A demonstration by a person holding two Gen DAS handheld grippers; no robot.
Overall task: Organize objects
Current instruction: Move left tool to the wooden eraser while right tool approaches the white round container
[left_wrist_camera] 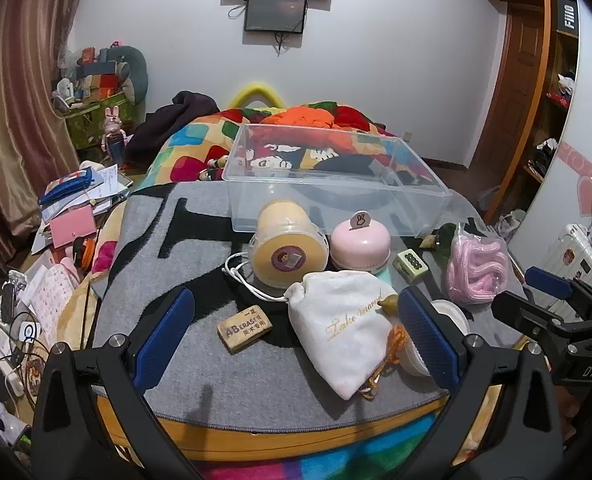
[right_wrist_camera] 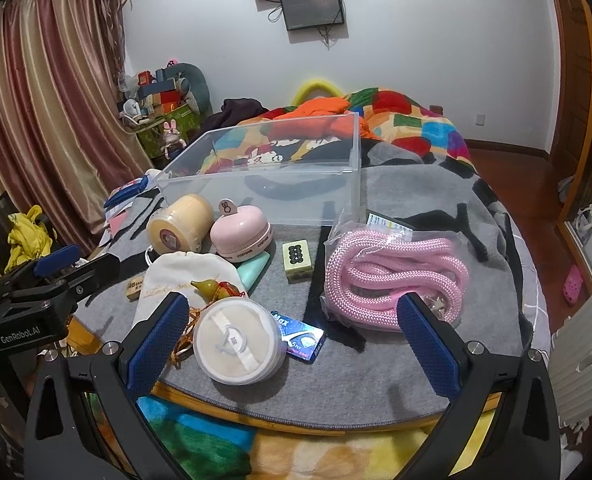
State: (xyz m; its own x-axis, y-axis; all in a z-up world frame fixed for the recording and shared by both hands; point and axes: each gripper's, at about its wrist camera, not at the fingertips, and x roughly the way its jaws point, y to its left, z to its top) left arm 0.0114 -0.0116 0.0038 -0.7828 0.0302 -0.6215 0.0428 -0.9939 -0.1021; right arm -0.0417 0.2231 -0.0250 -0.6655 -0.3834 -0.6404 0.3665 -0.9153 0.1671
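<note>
Hovering at the start: both tools spread wide, nothing between the pads, nothing in the clear bin [left_wrist_camera: 336, 184] yet, so I'd call this the pick-selection step. Left tool [left_wrist_camera: 296, 336] hangs over the near edge of the bench [left_wrist_camera: 200, 384]; eraser [left_wrist_camera: 244, 328] and white drawstring pouch [left_wrist_camera: 340, 332] sit right between and just ahead of its fingers, yellow cylinder [left_wrist_camera: 284, 248] and pink round case [left_wrist_camera: 360, 246] further ahead, bin beyond those. Right tool [right_wrist_camera: 292, 340] has the white round puff box [right_wrist_camera: 238, 344] just inside its left finger, blue gum pack [right_wrist_camera: 302, 340] touching that box, bagged pink rope [right_wrist_camera: 392, 276] ahead by its right finger, green tile [right_wrist_camera: 296, 260] further on. Next move, my guess: drop either tool onto its nearest item, close, carry forward over the clutter to the bin. Pouch is soft, will sag.
</note>
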